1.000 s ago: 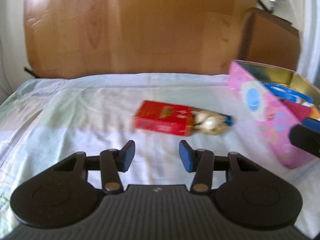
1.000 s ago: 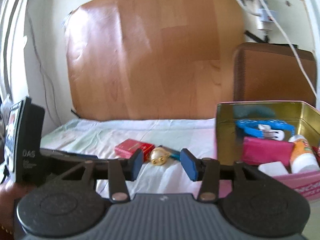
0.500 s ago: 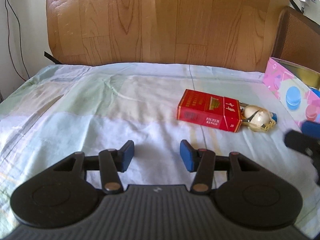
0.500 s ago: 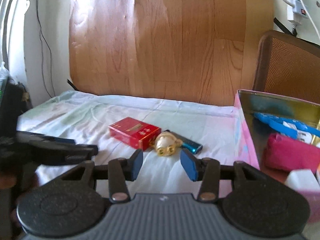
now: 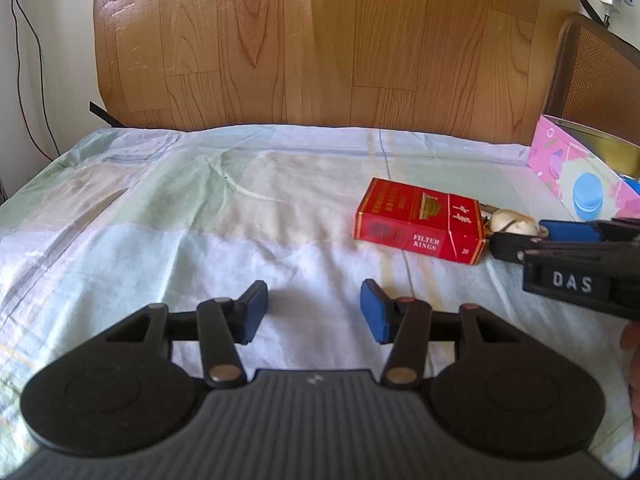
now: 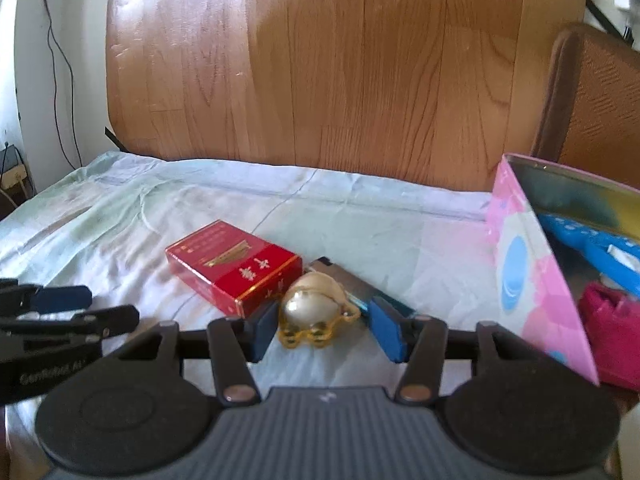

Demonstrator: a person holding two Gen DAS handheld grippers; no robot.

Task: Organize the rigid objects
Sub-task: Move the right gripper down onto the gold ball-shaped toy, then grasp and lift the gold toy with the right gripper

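A pearl-and-gold trinket (image 6: pixel 314 312) lies on the sheet between the fingers of my right gripper (image 6: pixel 325 330); its jaws stand open around it, with a gap on the right side. A red cigarette pack (image 6: pixel 236 264) touches the trinket's left, and a blue lighter (image 6: pixel 348 280) lies just behind it. In the left wrist view the pack (image 5: pixel 420 220) sits ahead and to the right, with the trinket (image 5: pixel 514 220) partly hidden by the right gripper (image 5: pixel 532 236). My left gripper (image 5: pixel 314 306) hovers open over bare sheet, holding nothing.
An open pink tin (image 6: pixel 532 280) stands at the right, holding a blue item (image 6: pixel 592 240) and a magenta one (image 6: pixel 612 312). A wooden board (image 5: pixel 320 40) backs the bed. A brown chair (image 6: pixel 596 104) stands at the far right. The left gripper (image 6: pixel 92 308) shows at the left.
My right gripper has moved forward and down until its fingers straddle the trinket. In the left wrist view it has come further in from the right; the left gripper swung left, then stayed still.
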